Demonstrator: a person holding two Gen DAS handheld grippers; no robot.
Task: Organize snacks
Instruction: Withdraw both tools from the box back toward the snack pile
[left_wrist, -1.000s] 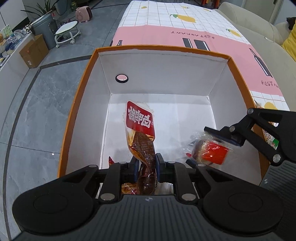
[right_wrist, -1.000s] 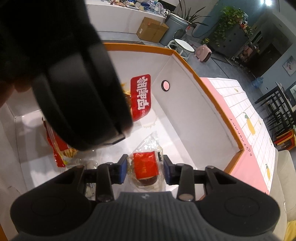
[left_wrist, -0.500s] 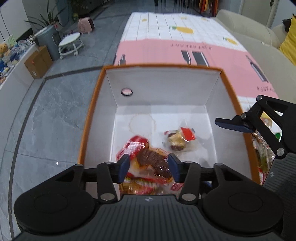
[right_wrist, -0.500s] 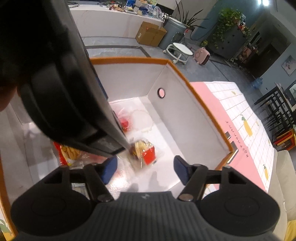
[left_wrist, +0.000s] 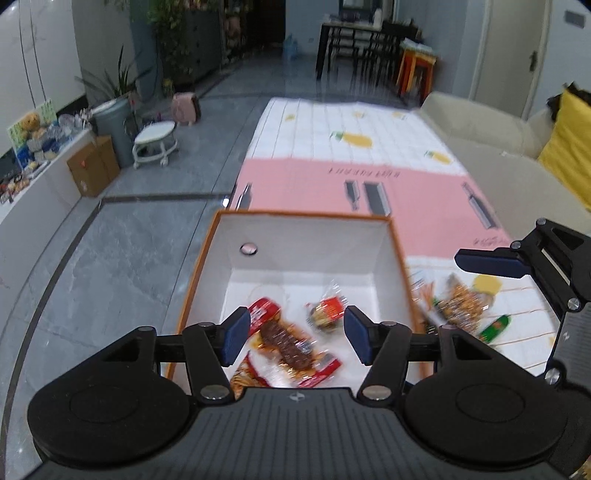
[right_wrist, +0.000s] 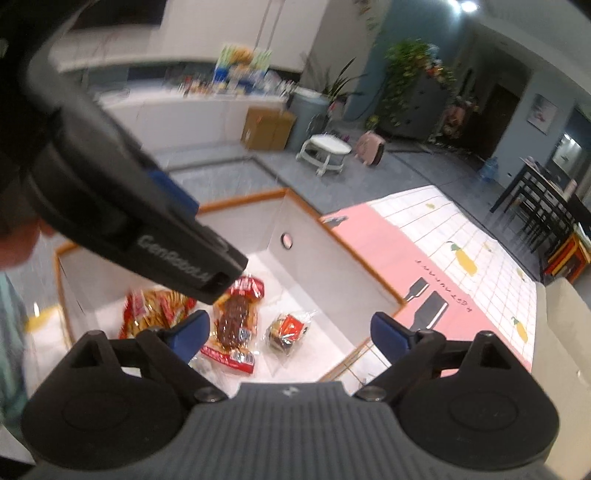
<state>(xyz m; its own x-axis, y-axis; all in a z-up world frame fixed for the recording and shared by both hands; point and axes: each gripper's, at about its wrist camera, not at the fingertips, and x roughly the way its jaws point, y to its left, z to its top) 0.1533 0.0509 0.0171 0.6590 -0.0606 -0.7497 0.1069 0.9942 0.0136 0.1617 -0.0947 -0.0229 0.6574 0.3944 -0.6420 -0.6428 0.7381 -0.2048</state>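
While both tools hang wide open and empty above the box (left_wrist: 207, 254), left tool (left_wrist: 295, 338), right tool (right_wrist: 290, 334), three snack packets (right_wrist: 236, 321) lie on its floor near the front wall.

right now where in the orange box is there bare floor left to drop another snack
The box floor is bare along the far wall under the round hole, and down the right wall beside the small red packet. The near left is crowded: the sausage pack lies beside the orange chip bag. Loose snacks crowd the mat right of the box.
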